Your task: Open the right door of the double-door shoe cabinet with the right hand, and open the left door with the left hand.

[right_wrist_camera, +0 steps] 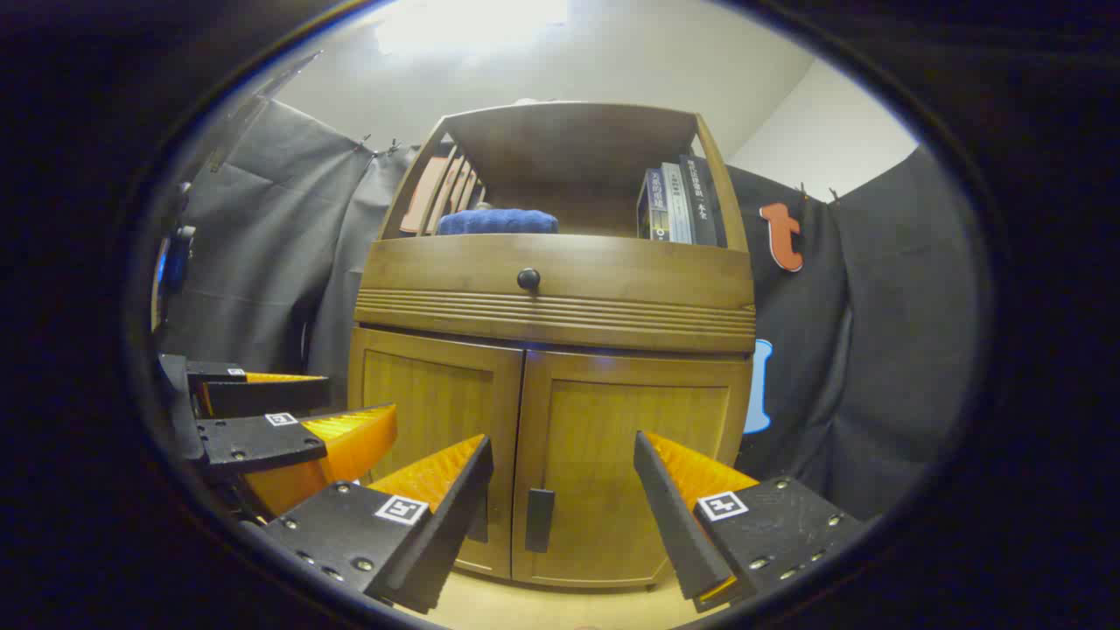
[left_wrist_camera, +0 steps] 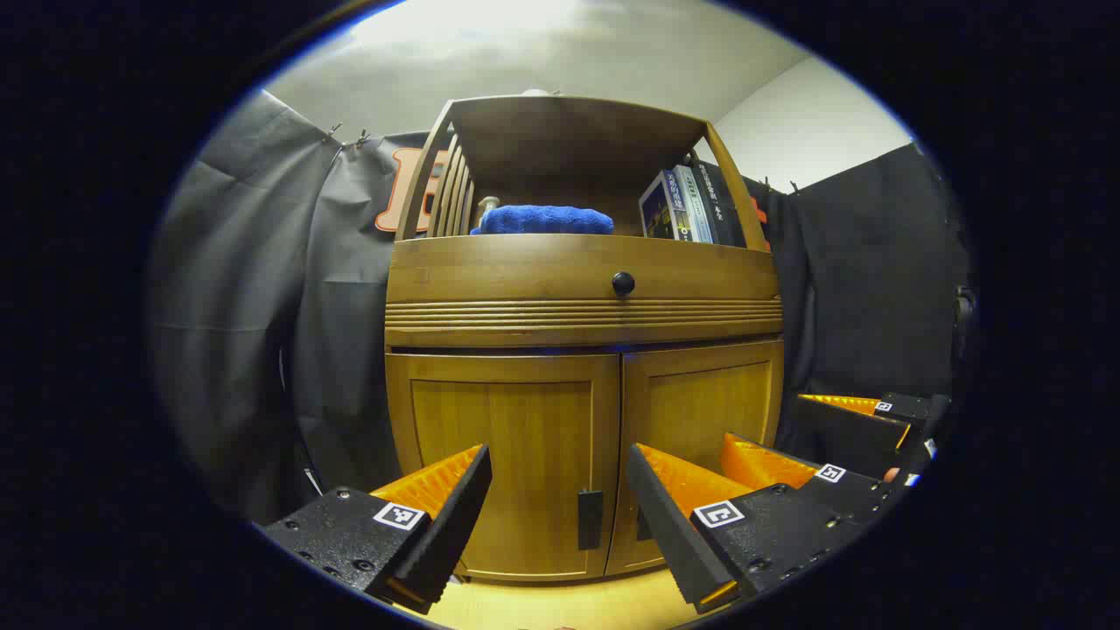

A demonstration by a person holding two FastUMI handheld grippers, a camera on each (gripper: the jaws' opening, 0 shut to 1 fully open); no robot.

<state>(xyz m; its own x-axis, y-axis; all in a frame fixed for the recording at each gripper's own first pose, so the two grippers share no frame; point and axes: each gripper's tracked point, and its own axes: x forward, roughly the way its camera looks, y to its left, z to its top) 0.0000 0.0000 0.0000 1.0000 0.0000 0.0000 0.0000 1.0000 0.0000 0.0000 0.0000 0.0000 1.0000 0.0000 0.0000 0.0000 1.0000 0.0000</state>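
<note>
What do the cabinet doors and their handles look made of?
Doors: apparently wood or wood veneer, warm brown, with visible grain and a satin sheen. Handles: small dark vertical bars, matte; metal or plastic, can't tell. Both doors look shut.

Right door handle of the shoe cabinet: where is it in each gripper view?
Left gripper view: right door handle low centre, just right of the door seam, partly hidden behind that gripper's own finger.
Right gripper view: right door handle low centre, in the gap between the open jaws, right of the seam.
Shared landmark: the round drawer knob above the doors.
</note>
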